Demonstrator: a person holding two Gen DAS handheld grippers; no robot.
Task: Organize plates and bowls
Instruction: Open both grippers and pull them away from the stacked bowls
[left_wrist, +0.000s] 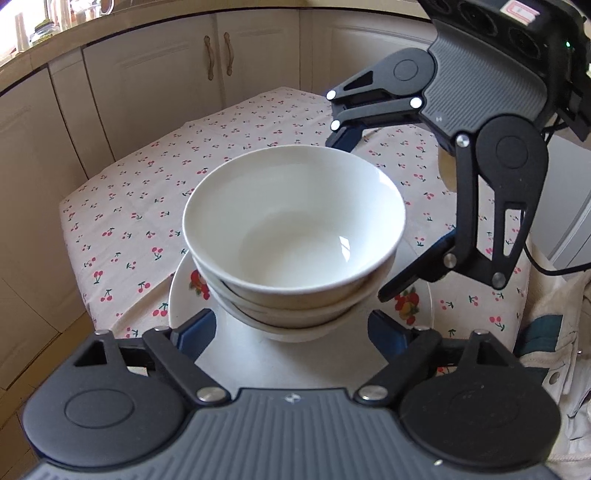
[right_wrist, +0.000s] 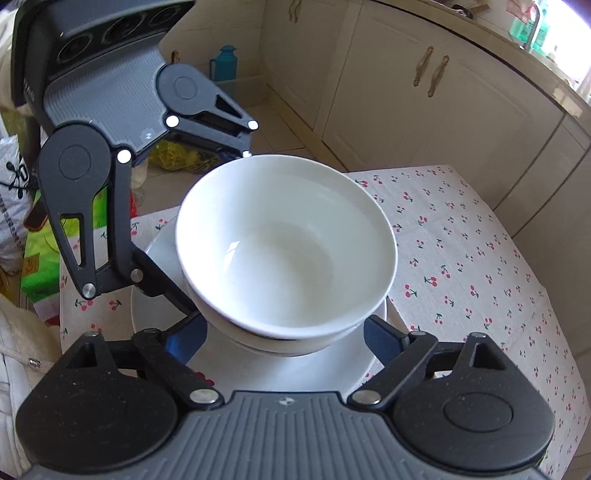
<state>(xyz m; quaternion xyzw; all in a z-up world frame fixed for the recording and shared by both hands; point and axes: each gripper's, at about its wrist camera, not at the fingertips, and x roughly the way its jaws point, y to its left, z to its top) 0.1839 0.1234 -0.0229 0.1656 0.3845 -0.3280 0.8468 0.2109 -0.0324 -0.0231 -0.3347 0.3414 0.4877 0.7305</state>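
A stack of three white bowls (left_wrist: 295, 229) stands on a white plate with fruit prints (left_wrist: 184, 295) on the table with a cherry-print cloth (left_wrist: 129, 206). My left gripper (left_wrist: 291, 330) is open, its blue pads either side of the lowest bowl, with a little gap at each. From the opposite side my right gripper (right_wrist: 284, 336) straddles the same bowl stack (right_wrist: 284, 243), open, its pads close beside the lower bowls. The plate (right_wrist: 332, 365) lies under both. Each view shows the other gripper's fingers reaching round the far side of the stack.
Cream kitchen cabinets (left_wrist: 221, 66) and a counter run behind the table. A teal bottle (right_wrist: 223, 64) and a green bag (right_wrist: 40, 266) are on the floor beyond the table's left edge. A person's pale garment (left_wrist: 554, 350) is at the right.
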